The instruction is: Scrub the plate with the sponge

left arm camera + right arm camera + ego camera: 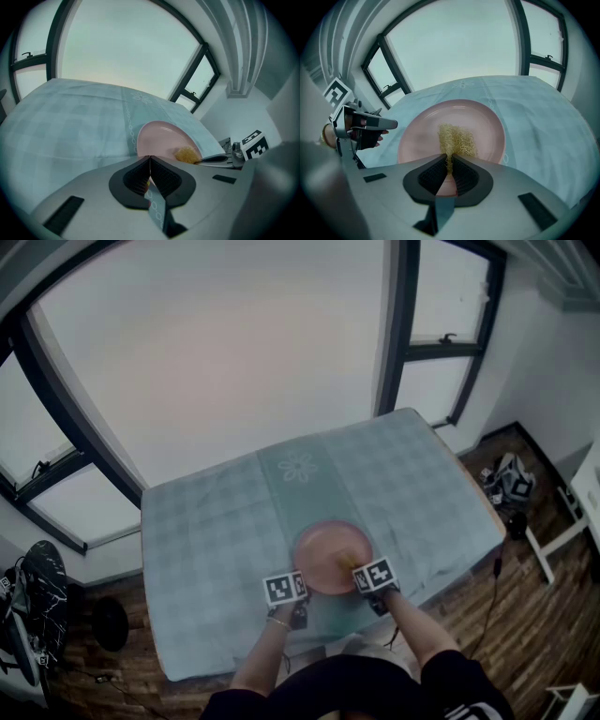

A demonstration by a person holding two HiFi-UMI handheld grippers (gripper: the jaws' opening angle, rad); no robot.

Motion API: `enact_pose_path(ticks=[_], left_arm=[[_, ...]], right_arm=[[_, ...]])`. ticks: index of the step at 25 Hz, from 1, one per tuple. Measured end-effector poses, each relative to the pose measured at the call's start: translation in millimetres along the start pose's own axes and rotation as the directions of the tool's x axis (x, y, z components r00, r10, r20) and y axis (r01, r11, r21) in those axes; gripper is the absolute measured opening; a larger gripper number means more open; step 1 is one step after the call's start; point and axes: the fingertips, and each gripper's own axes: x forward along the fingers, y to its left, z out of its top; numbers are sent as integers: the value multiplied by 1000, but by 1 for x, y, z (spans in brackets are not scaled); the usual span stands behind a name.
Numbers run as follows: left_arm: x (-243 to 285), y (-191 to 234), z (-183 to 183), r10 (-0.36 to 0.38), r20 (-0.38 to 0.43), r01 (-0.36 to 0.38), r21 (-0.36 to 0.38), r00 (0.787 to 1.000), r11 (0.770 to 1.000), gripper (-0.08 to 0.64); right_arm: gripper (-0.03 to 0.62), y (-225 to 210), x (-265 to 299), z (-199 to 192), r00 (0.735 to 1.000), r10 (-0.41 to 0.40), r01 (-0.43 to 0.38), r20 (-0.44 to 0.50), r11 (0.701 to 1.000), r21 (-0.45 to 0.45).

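Big windows [216, 343] fill the wall behind a table covered with a pale blue checked cloth [216, 521], and a brown wooden floor [525, 615] shows around it. Near the front edge of the table lies a round pink plate [323, 549], flat on the cloth. The left tongs [149, 160] are squeezed together right at the near rim of the plate, and a bit of pink shows between them, so they seem to be pinching the rim to keep the plate from sliding. The right tongs [450, 162] are squeezed tight on a yellow fuzzy sponge [457, 138]. The sponge sticks out in front of them and lies on the inside of the plate, a little toward the near side, not on the rim. Both tongs are near each other at the person's edge of the plate, one at each side. So the getting-ready part looks done: the sponge is picked up, the plate is held, and the sponge is touching the plate. I think the job is at the scrubbing part now. How much has been scrubbed is hard to say, because the plate looks smooth and plain pink all over, with no dirt, food or soap bubbles to show which parts were rubbed. What looks left is to rub the sponge over the whole inside, with the far side and the rim too, and then let go of the sponge and the plate.
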Motion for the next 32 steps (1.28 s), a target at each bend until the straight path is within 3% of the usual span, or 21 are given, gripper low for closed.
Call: enact_pose_path(ticks=[15,24,32], left_arm=[[-22,1,-23,-17,11,17,-5,1000,1000,8],[-39,-1,-42,-40,24,40,1,999,999,8],[-60,0,-65,-57,40,57,-11,998,998,8]], right_arm=[[35,40,-7,-16,998,46,-46,30,999,2],[35,70,-36,-3,973,66,-89,221,992,93],[35,105,-59,-12,941,58,-83,334,995,63]])
